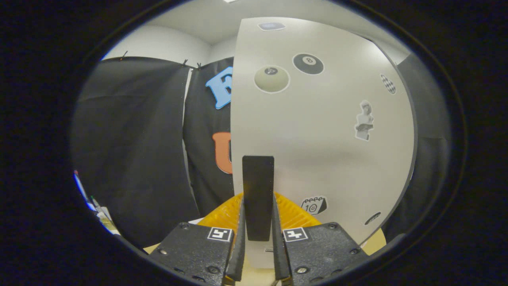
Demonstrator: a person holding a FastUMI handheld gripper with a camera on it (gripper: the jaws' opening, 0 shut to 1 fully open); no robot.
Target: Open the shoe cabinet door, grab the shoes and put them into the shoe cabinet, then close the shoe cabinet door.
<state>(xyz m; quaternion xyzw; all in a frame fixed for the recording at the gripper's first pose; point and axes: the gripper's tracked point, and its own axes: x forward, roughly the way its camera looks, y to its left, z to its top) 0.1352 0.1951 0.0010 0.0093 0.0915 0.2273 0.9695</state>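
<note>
My gripper [258,222] is clamped on the black handle [258,190] at the left edge of the sticker-covered cabinet door [317,131]; I should swing along the hinge's arc, keeping my grip square.

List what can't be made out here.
- Cabinet inside: hidden by the door, gripper view.
- Shoes: nothing here tells where they are.
- Yellow thing past the fingers: mostly covered by the gripper, which is shut on the handle.
- Small stickers on the door: too small to read.
</note>
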